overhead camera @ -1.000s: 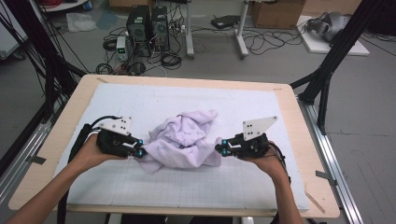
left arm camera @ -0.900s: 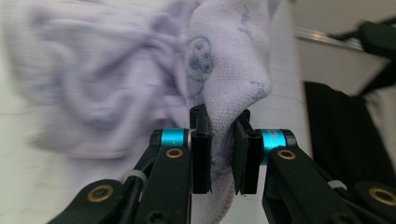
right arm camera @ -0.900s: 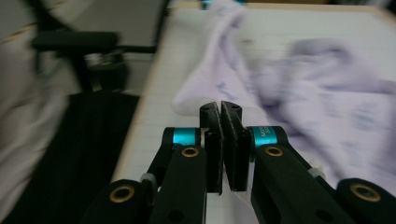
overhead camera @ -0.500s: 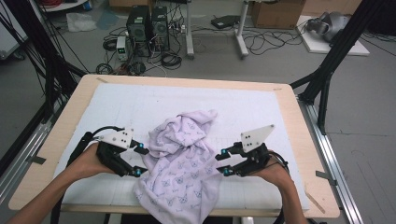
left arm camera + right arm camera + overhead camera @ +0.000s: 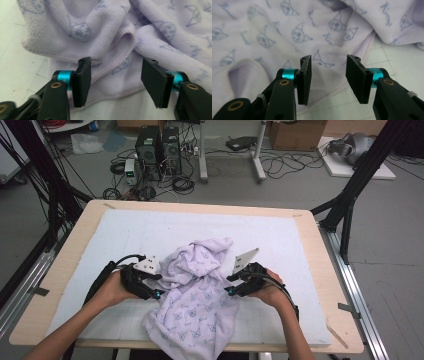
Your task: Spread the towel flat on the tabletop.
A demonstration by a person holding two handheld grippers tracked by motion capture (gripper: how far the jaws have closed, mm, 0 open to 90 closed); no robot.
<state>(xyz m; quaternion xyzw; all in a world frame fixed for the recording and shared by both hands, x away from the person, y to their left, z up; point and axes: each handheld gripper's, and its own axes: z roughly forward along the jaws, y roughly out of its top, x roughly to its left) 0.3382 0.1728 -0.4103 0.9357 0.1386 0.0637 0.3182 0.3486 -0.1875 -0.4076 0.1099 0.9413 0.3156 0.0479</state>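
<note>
Evidently the padded table [image 5: 125,230] bore the lilac towel [image 5: 195,310] crumpled near its front edge, one end spilling over. I had my left gripper [image 5: 116,80] and right gripper [image 5: 328,77] flanking it, jaws just opened and pinching nothing, poised at the hems for fresh grips.

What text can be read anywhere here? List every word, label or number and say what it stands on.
Lilac towel: a short handwritten-style blue word repeats between the printed cat faces, too blurred and slanted to read for certain.
Towel in the high view: the same print, too small to read.
Computer towers and cardboard box on the floor: no readable label.
Left gripper and right gripper: no markings.
</note>
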